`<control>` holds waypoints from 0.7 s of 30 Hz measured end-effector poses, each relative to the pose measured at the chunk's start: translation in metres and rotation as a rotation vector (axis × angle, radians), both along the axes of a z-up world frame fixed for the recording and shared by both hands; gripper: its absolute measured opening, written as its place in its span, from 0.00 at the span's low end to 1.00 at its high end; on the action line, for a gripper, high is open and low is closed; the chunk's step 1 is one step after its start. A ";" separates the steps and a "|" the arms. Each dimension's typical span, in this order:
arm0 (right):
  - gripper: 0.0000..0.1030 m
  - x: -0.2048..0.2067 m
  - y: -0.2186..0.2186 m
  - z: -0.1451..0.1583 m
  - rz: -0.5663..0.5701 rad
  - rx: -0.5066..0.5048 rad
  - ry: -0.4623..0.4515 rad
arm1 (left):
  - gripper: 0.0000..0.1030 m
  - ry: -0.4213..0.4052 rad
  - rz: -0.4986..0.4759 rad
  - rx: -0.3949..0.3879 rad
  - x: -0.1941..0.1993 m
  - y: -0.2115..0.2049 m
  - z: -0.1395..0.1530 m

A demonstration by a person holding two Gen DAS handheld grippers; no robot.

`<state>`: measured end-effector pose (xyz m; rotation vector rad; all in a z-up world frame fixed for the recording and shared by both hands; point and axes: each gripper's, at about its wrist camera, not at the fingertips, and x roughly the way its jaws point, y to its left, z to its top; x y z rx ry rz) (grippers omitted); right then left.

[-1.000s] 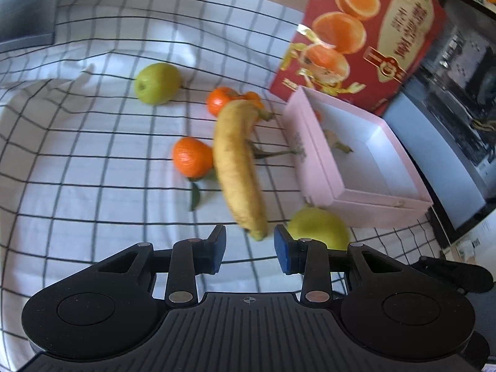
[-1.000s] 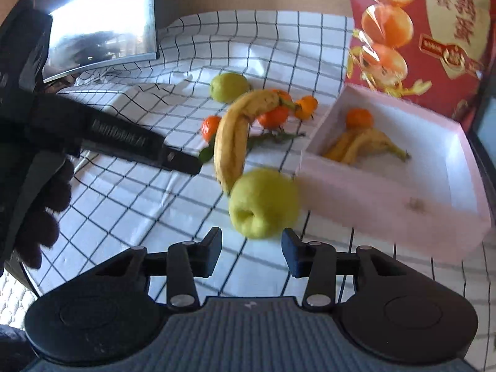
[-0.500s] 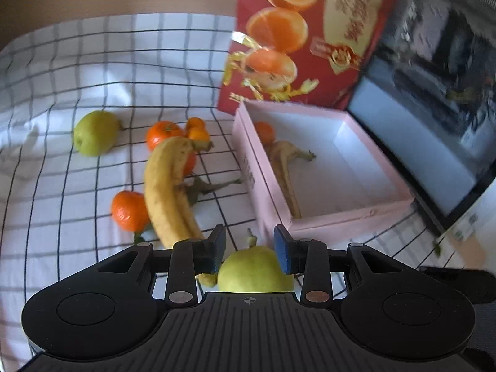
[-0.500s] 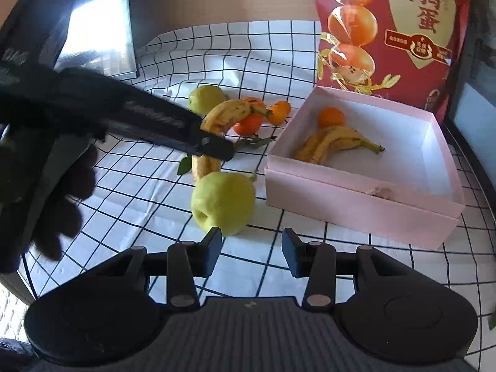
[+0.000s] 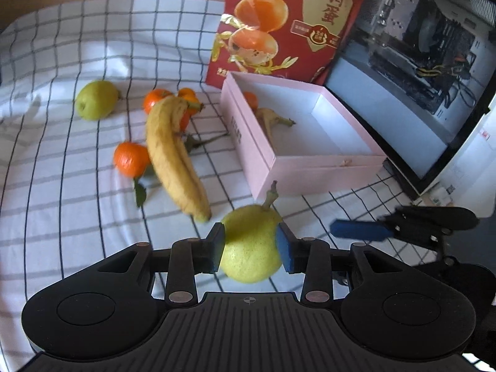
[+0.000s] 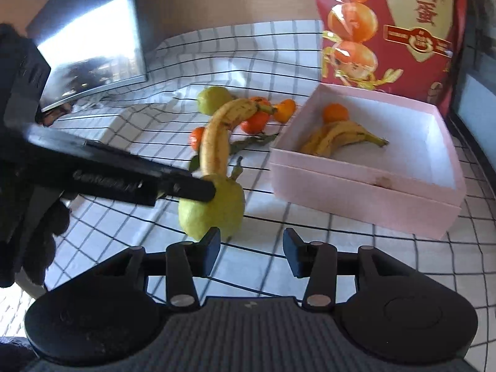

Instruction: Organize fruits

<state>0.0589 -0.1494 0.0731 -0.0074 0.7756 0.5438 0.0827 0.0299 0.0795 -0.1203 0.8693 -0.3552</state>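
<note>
Checked tablecloth (image 5: 77,167) carries your stock: one yellow-green pear (image 5: 250,245), speckled, stem up, pinched between your left gripper (image 5: 250,245) pads by the pink box (image 5: 313,167) front corner. Your right gripper (image 6: 251,251) hangs open, empty. Banana (image 5: 175,155), tangerines nearby; red bag (image 5: 288,21) behind.

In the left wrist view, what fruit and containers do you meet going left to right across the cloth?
Far green pear → lone tangerine → loose banana → near green pear, between the left gripper fingers → pink box.
</note>
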 end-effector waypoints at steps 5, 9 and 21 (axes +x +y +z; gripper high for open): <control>0.47 -0.003 0.018 0.000 0.077 -0.016 -0.015 | 0.41 0.015 0.027 -0.032 -0.006 0.008 -0.001; 0.47 -0.008 0.028 -0.001 0.147 -0.035 -0.023 | 0.41 0.028 0.027 -0.030 -0.013 0.010 -0.001; 0.60 -0.005 0.047 -0.007 0.210 -0.062 -0.060 | 0.38 0.064 0.066 -0.046 -0.021 0.020 0.000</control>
